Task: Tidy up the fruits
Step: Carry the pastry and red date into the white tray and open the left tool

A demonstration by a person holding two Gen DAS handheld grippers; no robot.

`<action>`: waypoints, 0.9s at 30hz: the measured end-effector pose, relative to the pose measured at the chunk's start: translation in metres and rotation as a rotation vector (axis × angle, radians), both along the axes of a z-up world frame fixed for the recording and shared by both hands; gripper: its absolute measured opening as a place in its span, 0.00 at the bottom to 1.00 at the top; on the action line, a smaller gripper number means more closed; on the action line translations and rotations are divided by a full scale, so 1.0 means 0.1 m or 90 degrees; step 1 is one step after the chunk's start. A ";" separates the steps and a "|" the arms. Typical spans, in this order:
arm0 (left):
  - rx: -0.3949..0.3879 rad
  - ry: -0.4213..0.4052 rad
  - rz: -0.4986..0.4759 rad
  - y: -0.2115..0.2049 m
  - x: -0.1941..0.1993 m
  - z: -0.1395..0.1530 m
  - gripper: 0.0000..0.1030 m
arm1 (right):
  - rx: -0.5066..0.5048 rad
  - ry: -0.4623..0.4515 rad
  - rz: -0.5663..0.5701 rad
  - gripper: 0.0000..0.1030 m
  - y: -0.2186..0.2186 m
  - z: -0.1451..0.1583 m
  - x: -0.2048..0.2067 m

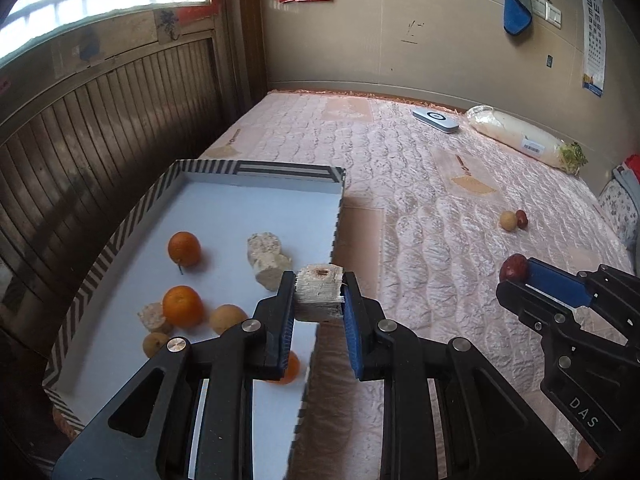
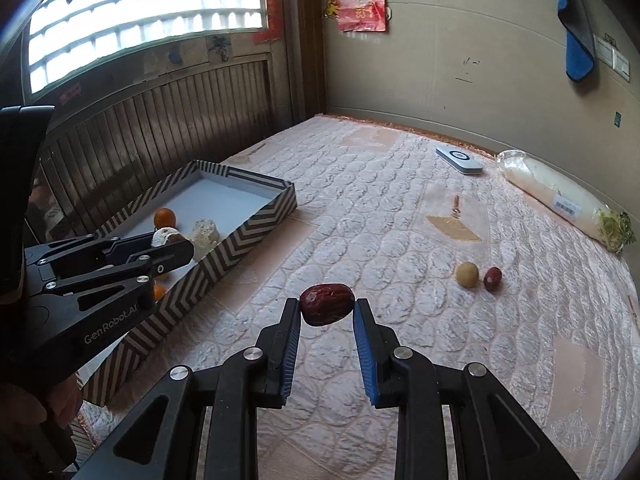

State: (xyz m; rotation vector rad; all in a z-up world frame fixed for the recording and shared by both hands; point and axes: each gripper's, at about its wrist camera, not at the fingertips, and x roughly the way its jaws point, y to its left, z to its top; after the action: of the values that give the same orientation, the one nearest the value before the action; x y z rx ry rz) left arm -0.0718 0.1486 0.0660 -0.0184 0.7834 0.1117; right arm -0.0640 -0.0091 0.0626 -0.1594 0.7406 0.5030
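My left gripper [image 1: 319, 295] is shut on a pale fibrous sugarcane chunk [image 1: 319, 292], held above the right rim of the striped tray [image 1: 338, 216]. In the tray lie oranges [image 1: 184, 248], small tan round fruits [image 1: 227, 319] and more pale chunks [image 1: 264, 254]. My right gripper [image 2: 327, 309] is shut on a dark red date [image 2: 327, 304], above the pink quilted bed. It shows at the right of the left wrist view too, date [image 1: 513, 268] at its tip. A tan round fruit [image 2: 466, 274] and a second red date [image 2: 492, 278] lie together on the quilt.
A bagged white radish [image 2: 560, 200] and a flat white device [image 2: 459, 160] lie near the back wall. Dark wooden paneling [image 1: 100, 140] runs along the tray's left side. A hand [image 2: 44, 412] holds the left gripper. Floral bedding [image 1: 624, 208] sits at the right edge.
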 end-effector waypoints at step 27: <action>-0.013 0.014 0.075 0.75 -0.29 -0.10 0.21 | -0.033 0.003 0.110 0.25 0.94 -0.04 -0.07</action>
State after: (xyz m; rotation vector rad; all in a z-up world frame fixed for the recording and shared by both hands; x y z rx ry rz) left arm -0.1010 0.2232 0.0557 -0.0837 0.8053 0.2160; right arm -0.0710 0.0849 0.0581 -0.2717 0.7478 0.6486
